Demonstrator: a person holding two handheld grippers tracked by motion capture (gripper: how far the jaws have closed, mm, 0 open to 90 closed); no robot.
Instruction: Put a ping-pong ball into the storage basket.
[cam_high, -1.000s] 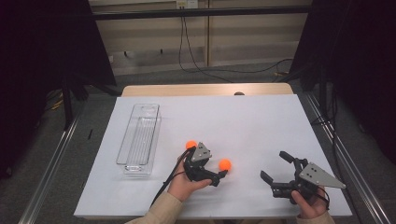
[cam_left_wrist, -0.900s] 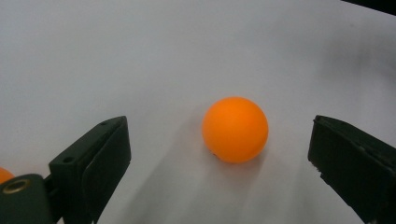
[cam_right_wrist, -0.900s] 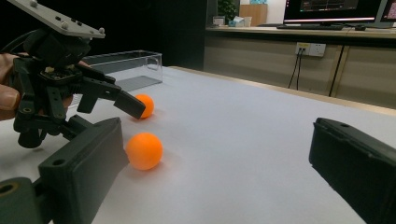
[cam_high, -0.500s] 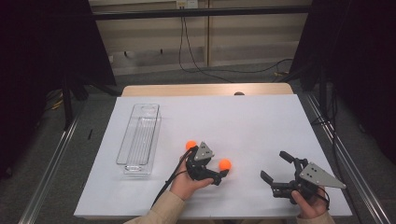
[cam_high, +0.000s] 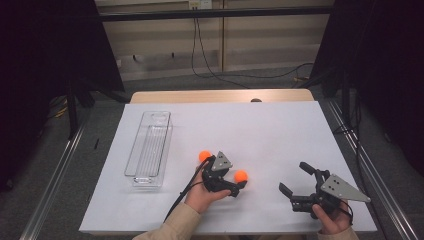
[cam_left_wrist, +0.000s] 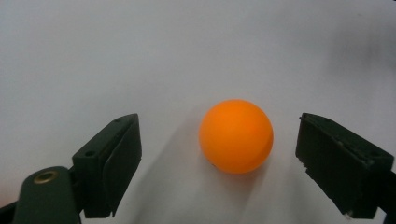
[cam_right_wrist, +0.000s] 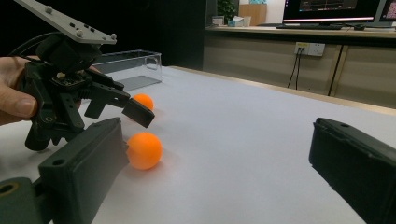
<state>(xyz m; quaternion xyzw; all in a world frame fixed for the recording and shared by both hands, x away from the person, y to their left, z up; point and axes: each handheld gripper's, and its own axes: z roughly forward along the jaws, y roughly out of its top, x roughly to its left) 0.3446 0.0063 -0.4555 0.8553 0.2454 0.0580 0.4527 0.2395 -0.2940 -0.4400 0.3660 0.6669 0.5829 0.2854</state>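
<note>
Two orange balls lie on the white table sheet. One ball (cam_high: 241, 175) (cam_left_wrist: 236, 135) (cam_right_wrist: 144, 150) sits between the jaws of my left gripper (cam_high: 239, 180) (cam_left_wrist: 219, 158). Those jaws have just been closing, with a gap still on each side of the ball, and it rests on the sheet. The other ball (cam_high: 204, 155) (cam_right_wrist: 142, 101) lies just beyond that gripper's body. My right gripper (cam_high: 292, 176) (cam_right_wrist: 219, 158) stands open near the front right of the sheet, with nothing between its jaws and aimed toward the left gripper.
A long clear plastic tray (cam_high: 148, 184) lies lengthwise at the left of the sheet (cam_high: 260, 130). A wooden table edge (cam_high: 220, 96) shows behind the sheet. Metal rails run along both sides, and cables hang at the back wall.
The left gripper's jaws have drawn somewhat closer around the near orange ball. The ball, the right hand and its gripper have stayed where they were.
</note>
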